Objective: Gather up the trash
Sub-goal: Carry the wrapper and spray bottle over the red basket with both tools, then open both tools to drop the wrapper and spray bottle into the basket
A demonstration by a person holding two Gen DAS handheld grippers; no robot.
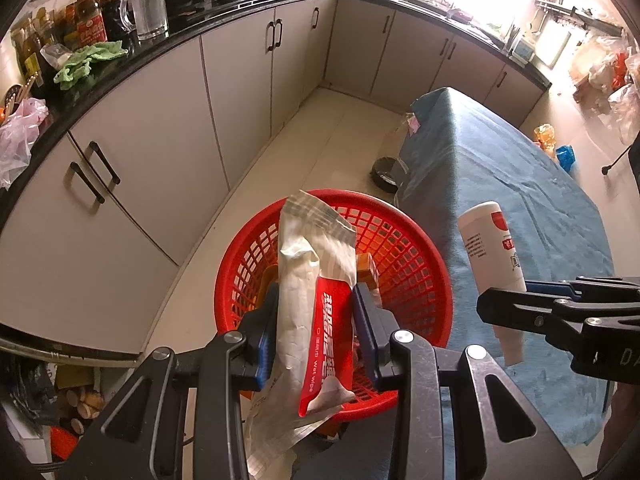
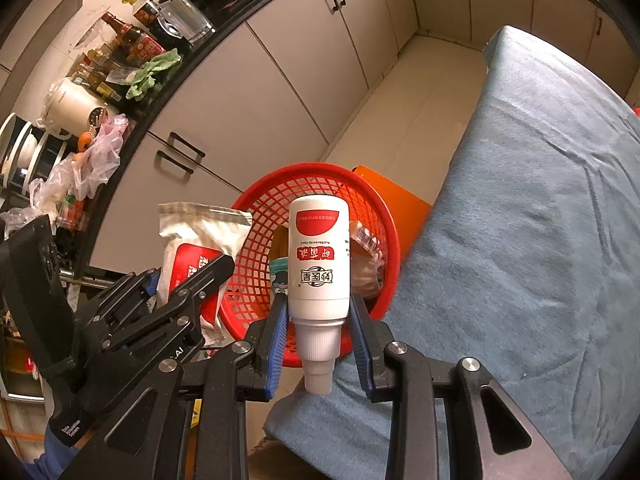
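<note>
Glossy crinkled foil wet-wipe pack (image 1: 316,320), smooth white plastic bottle (image 2: 319,264), shiny red plastic mesh basket (image 1: 404,240), fuzzy matt blue cloth (image 2: 520,240).

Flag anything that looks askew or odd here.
The white bottle in the right gripper is held upside down, cap toward the camera. The wet-wipe packet in the left gripper is crumpled.

Beige cabinets (image 1: 152,152) to my left under a black countertop (image 1: 188,36), sauce bottles (image 1: 90,12), metal mug (image 1: 150,8), green rag (image 1: 86,60), pink plastic bag (image 1: 18,136), blue-cloth table (image 1: 520,184) on my right, dark bowl (image 1: 386,174) on the floor.
</note>
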